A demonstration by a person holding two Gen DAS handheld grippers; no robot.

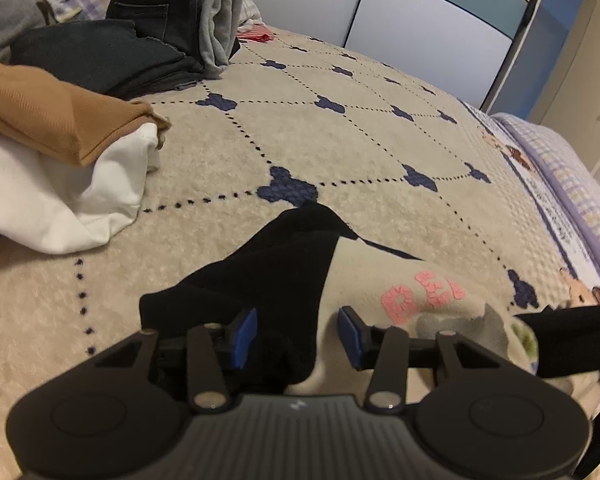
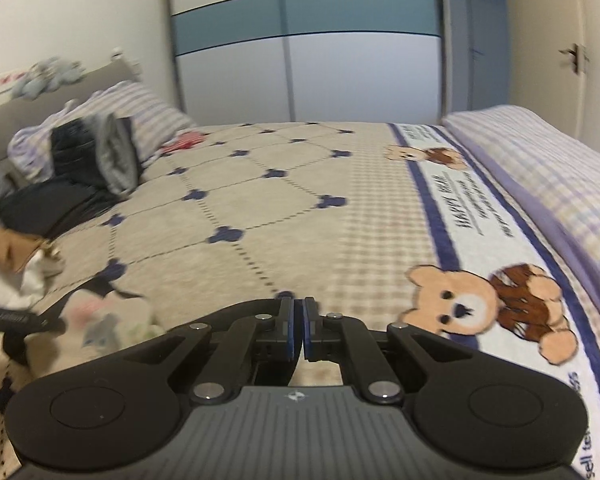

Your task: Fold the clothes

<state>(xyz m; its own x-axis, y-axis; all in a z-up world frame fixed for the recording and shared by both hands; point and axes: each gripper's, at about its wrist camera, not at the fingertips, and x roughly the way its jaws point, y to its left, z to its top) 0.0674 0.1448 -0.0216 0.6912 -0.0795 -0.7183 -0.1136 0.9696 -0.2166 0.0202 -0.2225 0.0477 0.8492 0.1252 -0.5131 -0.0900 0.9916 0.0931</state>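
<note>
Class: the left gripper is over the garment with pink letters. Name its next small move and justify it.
Probably close the left gripper on the black sleeve: the cloth lies between its parted jaws, not yet pinched, while the right gripper is shut, empty and away from the garment.

A home bedroom: bed (image 2: 284,216) (bear-print cover), wardrobe (image 2: 308,52), piled clothes (image 1: 100,52)

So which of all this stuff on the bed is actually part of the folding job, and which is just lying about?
Part of the job:
- beige garment with pink letters and black trim, under the left gripper
- brown and white clothes
- dark and grey stack of clothes
- right gripper, shut on nothing

Just lying about:
- bear-print bedspread
- striped pillow
- wardrobe
</note>
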